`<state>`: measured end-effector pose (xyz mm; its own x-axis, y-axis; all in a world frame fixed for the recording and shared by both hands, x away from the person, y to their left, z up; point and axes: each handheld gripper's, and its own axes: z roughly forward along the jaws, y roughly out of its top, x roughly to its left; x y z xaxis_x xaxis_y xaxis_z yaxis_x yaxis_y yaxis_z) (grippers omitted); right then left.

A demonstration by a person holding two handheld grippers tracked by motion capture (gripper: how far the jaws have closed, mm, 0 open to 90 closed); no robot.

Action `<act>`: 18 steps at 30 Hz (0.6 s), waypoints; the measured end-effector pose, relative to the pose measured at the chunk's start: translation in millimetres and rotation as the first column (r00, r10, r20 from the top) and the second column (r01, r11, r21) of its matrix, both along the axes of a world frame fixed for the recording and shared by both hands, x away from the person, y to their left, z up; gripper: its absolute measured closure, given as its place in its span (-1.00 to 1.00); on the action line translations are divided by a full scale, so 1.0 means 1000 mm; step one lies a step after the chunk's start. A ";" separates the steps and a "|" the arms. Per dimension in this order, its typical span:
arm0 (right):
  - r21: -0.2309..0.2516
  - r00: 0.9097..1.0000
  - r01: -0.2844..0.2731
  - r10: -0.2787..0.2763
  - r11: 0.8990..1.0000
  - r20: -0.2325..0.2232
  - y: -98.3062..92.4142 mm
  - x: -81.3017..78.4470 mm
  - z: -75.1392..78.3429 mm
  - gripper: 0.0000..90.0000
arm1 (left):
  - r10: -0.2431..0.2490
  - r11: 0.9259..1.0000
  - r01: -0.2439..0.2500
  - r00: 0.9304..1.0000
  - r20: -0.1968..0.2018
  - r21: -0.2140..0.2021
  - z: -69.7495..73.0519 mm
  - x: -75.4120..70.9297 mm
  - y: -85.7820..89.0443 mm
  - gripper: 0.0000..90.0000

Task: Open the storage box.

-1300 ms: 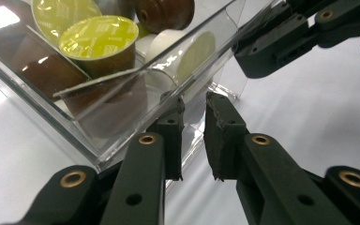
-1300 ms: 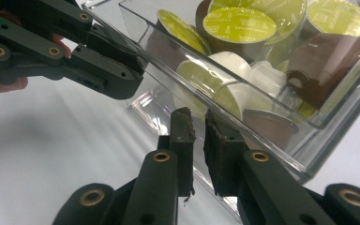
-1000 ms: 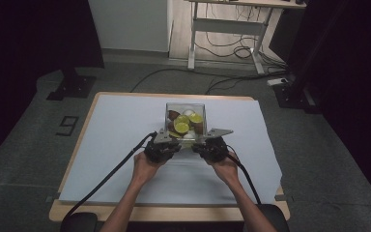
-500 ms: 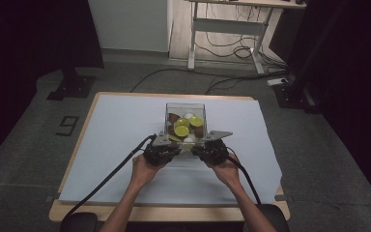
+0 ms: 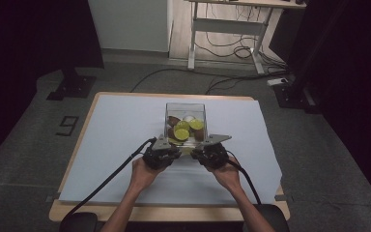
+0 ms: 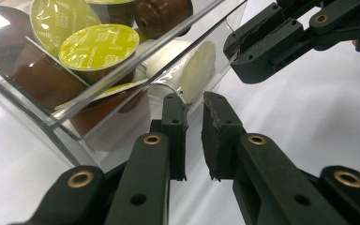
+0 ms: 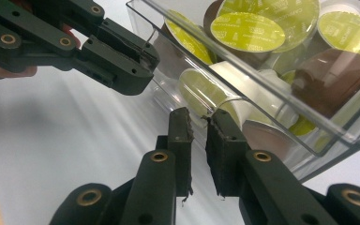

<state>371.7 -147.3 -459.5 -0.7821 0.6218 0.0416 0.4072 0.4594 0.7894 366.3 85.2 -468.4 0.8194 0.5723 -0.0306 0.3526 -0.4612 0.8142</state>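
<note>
Item: clear, hard-walled rectangular plastic box [image 5: 186,123] of glossy foil-lidded coffee capsules, lime-green [image 6: 97,46], brown [image 6: 161,15] and cream [image 7: 201,91], standing mid-table on the smooth white sheet [image 5: 111,130], a little to the far side of our hands. We hold the left gripper [image 6: 194,105] and the right gripper [image 7: 199,119] at the box's near wall, each with black jaws drawn to a narrow slit about that thin clear edge, though we cannot tell whether they truly pinch it. We judge the work barely begun: grip being taken, capsules all inside, box not yet lifted.
</note>
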 end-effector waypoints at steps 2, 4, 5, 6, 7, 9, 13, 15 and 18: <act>-0.005 1.000 -0.003 0.003 1.000 0.003 0.001 -0.002 0.000 0.75 | -0.004 1.000 0.004 1.000 0.001 0.002 0.000 -0.003 0.000 0.74; -0.014 1.000 -0.011 0.011 1.000 0.010 0.002 -0.006 0.000 0.74 | -0.004 1.000 0.004 1.000 0.006 0.002 -0.001 -0.006 -0.001 0.73; -0.020 1.000 -0.012 0.012 1.000 0.012 0.002 -0.007 0.000 0.73 | -0.004 1.000 0.004 1.000 0.009 0.003 -0.001 -0.008 -0.001 0.73; -0.024 1.000 -0.011 0.011 1.000 0.015 0.003 -0.009 0.000 0.73 | -0.003 1.000 0.003 1.000 0.008 0.000 -0.002 -0.010 0.000 0.73; -0.027 1.000 -0.015 0.016 1.000 0.016 0.003 -0.010 0.000 0.73 | -0.004 1.000 0.004 1.000 0.006 -0.004 -0.002 -0.011 0.000 0.73; -0.028 1.000 -0.017 0.017 0.999 0.016 0.003 -0.013 0.000 0.73 | -0.007 1.000 0.007 1.000 0.006 -0.005 -0.002 -0.014 0.000 0.73; -0.035 1.000 -0.020 0.021 0.999 0.022 0.003 -0.019 0.000 0.73 | -0.011 1.000 0.011 1.000 -0.003 -0.001 -0.001 -0.018 0.000 0.73; -0.037 1.000 -0.022 0.023 0.999 0.021 0.003 -0.021 0.000 0.73 | -0.012 1.000 0.012 1.000 -0.005 0.004 -0.001 -0.021 -0.001 0.72; -0.038 0.999 -0.029 0.030 0.999 0.020 0.003 -0.025 0.000 0.73 | -0.020 1.000 0.020 1.000 -0.009 0.009 -0.001 -0.024 -0.001 0.71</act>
<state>346.2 -144.0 -459.0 -0.8004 0.5995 0.0025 0.3773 0.5005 0.7792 342.5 83.8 -469.5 0.8302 0.5564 -0.0329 0.3506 -0.4754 0.8069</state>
